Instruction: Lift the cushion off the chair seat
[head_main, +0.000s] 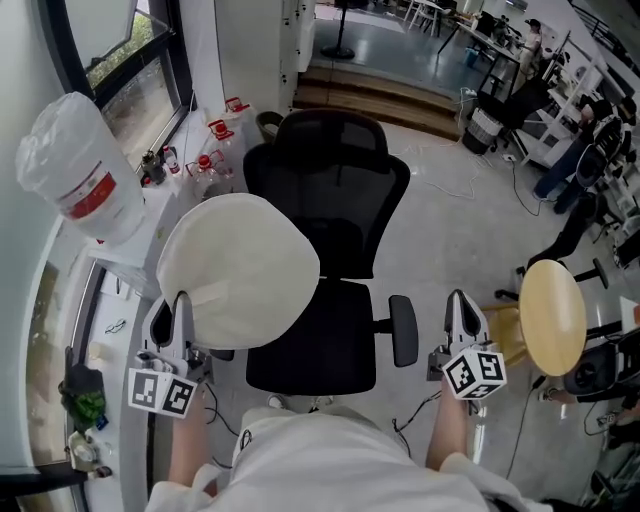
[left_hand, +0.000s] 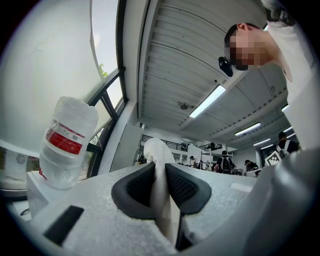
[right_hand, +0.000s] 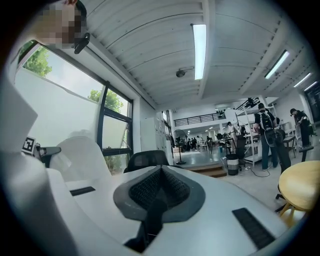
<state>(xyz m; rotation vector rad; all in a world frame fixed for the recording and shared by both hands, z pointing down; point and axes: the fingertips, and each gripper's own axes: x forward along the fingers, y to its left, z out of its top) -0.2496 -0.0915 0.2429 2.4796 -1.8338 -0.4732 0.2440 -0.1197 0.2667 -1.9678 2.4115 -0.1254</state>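
Cushion (head_main: 240, 270) in the head view: round and cream, held up in the air at the 9 o'clock side of the black chair (head_main: 330, 200). The left gripper (head_main: 181, 302) is at the cushion's 7 o'clock edge. The right gripper (head_main: 463, 305) is at the chair's 3 o'clock side.

Left gripper view: the jaws pinch the cushion's cloth edge tight.

Right gripper view: the jaws are pressed together with nothing between them. The chair shows at 12 o'clock, past the jaws.
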